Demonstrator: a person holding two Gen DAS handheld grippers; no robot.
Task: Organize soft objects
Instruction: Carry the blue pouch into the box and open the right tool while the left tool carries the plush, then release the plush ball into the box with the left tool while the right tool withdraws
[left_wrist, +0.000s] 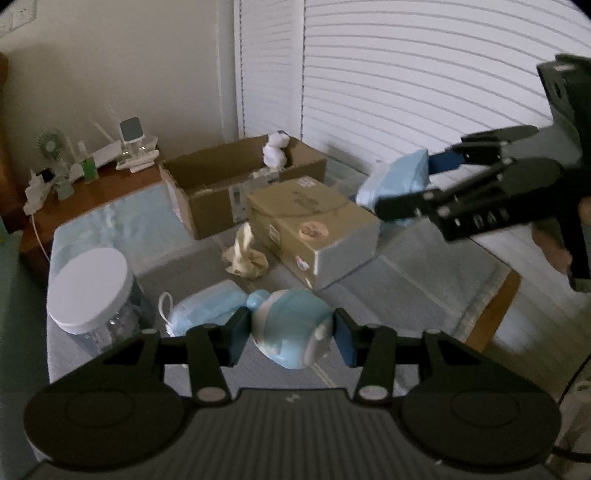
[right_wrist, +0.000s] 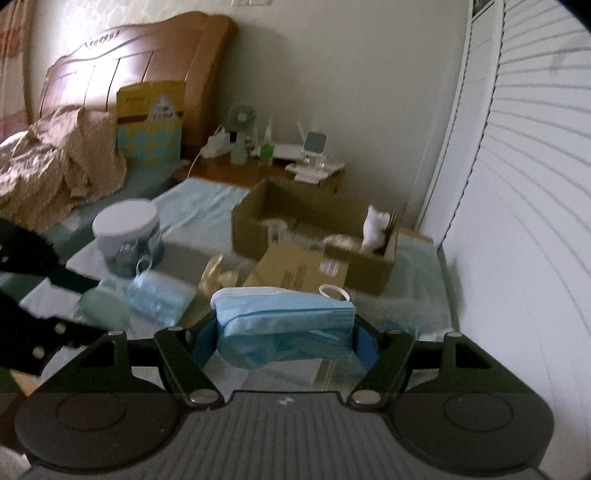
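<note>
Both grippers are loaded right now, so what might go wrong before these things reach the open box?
The left gripper pinches the round blue toy only at its sides; it might squirt out. The mask stack in the right gripper sags and could shed masks. The closed box stands before the open box.

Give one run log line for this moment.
left gripper: shut on blue toy | right gripper: shut on face masks

On the bench — jar (left_wrist: 88, 291) left, masks (left_wrist: 207, 308) beside it, sealed box (left_wrist: 314, 225) right, open box (left_wrist: 236, 181) behind.
</note>
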